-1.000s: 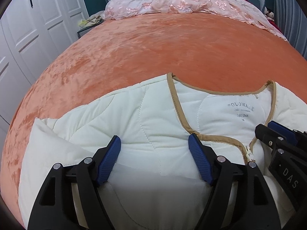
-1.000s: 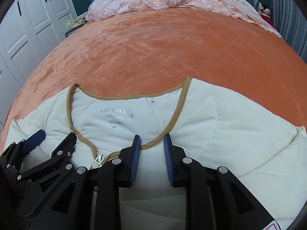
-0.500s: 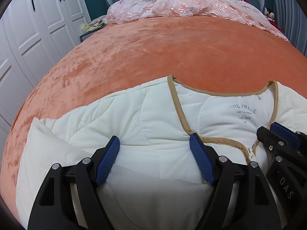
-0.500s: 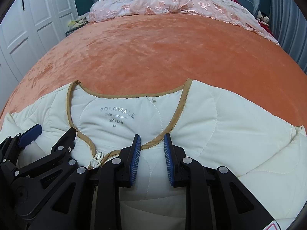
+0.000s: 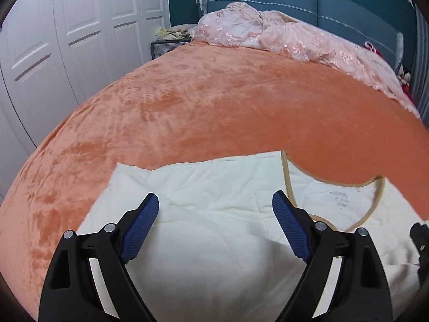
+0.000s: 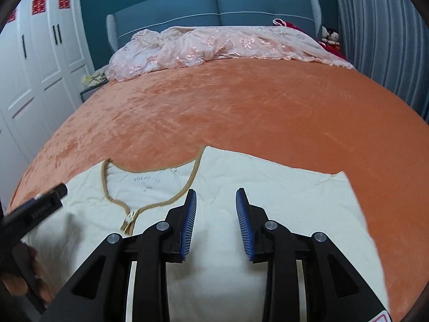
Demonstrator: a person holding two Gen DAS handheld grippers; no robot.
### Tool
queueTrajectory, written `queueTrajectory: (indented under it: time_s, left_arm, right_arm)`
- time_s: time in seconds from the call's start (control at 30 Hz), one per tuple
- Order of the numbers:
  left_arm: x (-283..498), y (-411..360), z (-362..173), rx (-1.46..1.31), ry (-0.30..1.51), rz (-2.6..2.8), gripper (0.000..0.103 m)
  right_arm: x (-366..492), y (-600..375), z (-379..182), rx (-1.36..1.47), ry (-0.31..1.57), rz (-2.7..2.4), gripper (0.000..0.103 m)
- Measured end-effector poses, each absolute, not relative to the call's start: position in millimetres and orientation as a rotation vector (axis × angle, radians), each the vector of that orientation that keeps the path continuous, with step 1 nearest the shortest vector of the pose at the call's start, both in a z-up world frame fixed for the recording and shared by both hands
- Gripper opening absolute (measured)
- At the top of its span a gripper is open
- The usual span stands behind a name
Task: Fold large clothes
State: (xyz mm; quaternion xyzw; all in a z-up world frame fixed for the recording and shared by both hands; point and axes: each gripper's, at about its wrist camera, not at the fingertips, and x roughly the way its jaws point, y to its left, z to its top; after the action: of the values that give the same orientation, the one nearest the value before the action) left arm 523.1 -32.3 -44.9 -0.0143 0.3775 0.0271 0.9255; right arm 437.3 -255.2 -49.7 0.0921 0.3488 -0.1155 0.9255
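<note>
A cream quilted jacket [image 5: 214, 187] with tan neck trim lies flat on the orange bedspread [image 5: 214, 102], collar toward the headboard; it also shows in the right wrist view [image 6: 281, 187]. Its zipper pull [image 6: 130, 218] sits below the neckline. My left gripper [image 5: 215, 206] is open and empty above the jacket's left shoulder area. My right gripper [image 6: 215, 201] is open and empty above the jacket's right chest. Each gripper shows at the edge of the other's view.
A pink embroidered cover [image 6: 214, 45] is bunched along the blue headboard [image 6: 214, 2]. White wardrobe doors [image 5: 67, 40] stand at the left, a grey curtain [image 6: 380, 40] at the right. A nightstand [image 5: 166, 45] sits by the bed's far left corner.
Both grippers have lifted and pulled back from the jacket. The right gripper's jaws have opened wider. The jacket now lies flatter, with its sides folded in.
</note>
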Motion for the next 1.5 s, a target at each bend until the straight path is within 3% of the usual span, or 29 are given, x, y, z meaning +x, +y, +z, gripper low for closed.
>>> queueTrajectory:
  time_s: [0.2,0.37,0.6,0.8,0.93,1.1,1.17,1.2,1.27,1.33,1.4,1.5]
  left_arm:
    - [436.4,-1.1,-7.5,0.079,0.775,-0.036,0.084]
    - [349.4,37.5,-15.3,0.133,0.869,-0.068,0.084]
    - [248.5,112.4,-39.6,0.041,0.992,0.009,0.084]
    - [194.9,173.5,-63.2,-0.125,1.068,0.08,0.084]
    - [176.7,193.5,-80.3,-0.263,1.114,0.064,0.084]
    - [172.9,183.5,-84.7,-0.229,1.094,0.051,0.084]
    - [175.6,180.1,-84.6,-0.222,1.088,0.046,0.08]
    - [177.1,177.4,-84.7,-0.219,1.087,0.033,0.069]
    - [180.2,171.9,-83.6,-0.207,1.097,0.026,0.055]
    - [179.3,165.7,-78.1,-0.197,1.099,0.019,0.03]
    - [176.9,158.9,-71.9,-0.171,1.099,0.018,0.014]
    - [168.6,152.6,-59.7,-0.125,1.073,0.004,0.009]
  right_arm:
    - [343.7,-250.6,-18.9,0.167,0.789,-0.141,0.038]
    - [248.0,-249.0,-20.2,0.145,0.863,-0.152,0.039]
    - [128.2,-262.6,-33.2,0.181,0.942,-0.224,0.057]
    - [57.1,-292.9,-52.0,0.288,0.965,-0.332,0.068]
    - [30.3,-310.5,-74.0,0.359,0.987,-0.375,0.068]
    - [17.0,-331.3,-95.8,0.568,0.983,-0.355,0.069]
    - [16.4,-335.1,-97.6,0.642,0.956,-0.347,0.07]
    - [17.9,-336.4,-97.7,0.67,0.946,-0.337,0.07]
    - [23.4,-335.7,-97.8,0.713,0.937,-0.313,0.066]
    - [30.6,-330.9,-98.4,0.718,0.952,-0.297,0.036]
    - [37.1,-323.4,-96.4,0.702,0.966,-0.288,0.018]
    - [36.6,-310.6,-83.9,0.62,0.963,-0.3,0.008]
